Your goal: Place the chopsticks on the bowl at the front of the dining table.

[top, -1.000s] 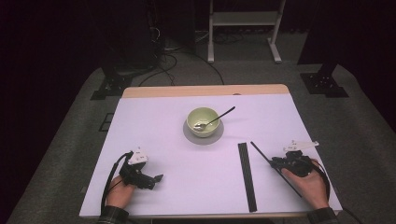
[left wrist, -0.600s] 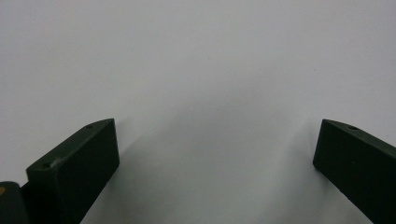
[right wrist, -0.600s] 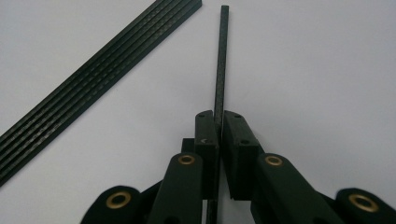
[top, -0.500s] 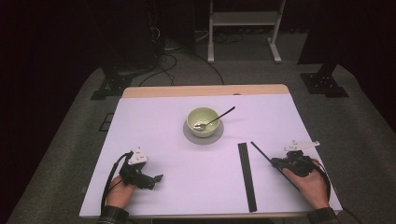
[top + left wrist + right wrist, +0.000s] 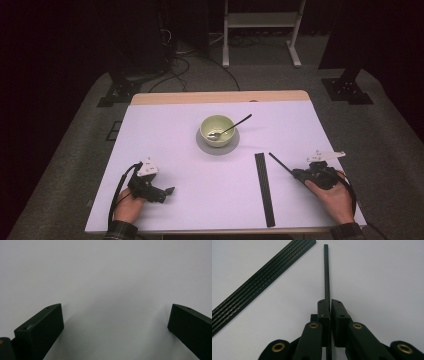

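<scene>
A thin black rod is clamped by the right tongs just beside the slatted black strip (one end pinched, presumably for lifting). The left tongs are held open, empty, over the counter.

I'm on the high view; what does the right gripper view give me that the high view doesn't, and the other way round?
Right gripper view: the jaws pressed shut on the thin black rod, which runs between them and out ahead, and the lengthwise grooves on the flat black strip.

High view: the green bowl with a spoon on a grey plate, and the left gripper on the table.

Both: the right gripper, the rod and the strip, lying apart.
</scene>
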A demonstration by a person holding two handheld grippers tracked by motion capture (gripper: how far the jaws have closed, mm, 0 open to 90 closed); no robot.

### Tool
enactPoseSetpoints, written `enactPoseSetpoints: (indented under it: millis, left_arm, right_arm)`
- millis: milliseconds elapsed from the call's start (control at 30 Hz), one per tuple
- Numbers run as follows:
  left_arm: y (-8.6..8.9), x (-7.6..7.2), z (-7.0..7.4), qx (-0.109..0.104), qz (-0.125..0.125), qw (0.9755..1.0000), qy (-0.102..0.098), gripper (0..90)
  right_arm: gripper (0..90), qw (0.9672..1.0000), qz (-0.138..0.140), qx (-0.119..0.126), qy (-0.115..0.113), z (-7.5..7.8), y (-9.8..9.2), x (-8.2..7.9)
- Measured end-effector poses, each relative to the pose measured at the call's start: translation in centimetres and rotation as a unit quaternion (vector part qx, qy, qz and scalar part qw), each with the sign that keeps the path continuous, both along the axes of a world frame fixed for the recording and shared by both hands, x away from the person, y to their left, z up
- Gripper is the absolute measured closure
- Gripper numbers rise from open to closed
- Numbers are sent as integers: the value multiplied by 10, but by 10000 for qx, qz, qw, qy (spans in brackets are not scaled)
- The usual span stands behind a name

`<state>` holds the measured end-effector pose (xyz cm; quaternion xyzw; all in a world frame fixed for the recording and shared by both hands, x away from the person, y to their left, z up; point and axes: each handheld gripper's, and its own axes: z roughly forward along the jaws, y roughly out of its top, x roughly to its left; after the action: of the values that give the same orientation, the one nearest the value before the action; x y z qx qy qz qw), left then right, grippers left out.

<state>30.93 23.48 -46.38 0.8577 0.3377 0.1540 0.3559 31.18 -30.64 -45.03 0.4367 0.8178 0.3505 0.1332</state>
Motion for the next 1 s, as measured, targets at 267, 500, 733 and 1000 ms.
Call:
enactPoseSetpoints:
  millis: [267, 500, 733, 1000]
  left_arm:
    - [0, 0, 0, 1, 0, 10000, 1, 0]
    - [0, 0, 0, 2, 0, 10000, 0, 0]
    - [0, 0, 0, 3, -1, 10000, 1, 0]
    - [0, 0, 0, 4, -1, 10000, 0, 0]
  right_arm:
    - [856, 10000, -53, 43, -40, 1, -2, 0]
    - [856, 9998, -65, 142, -103, 6, -4, -2]
    - [856, 9997, -37, 170, -150, 10, -2, -3]
    - [856, 9994, -19, 246, -226, 16, -1, -3]
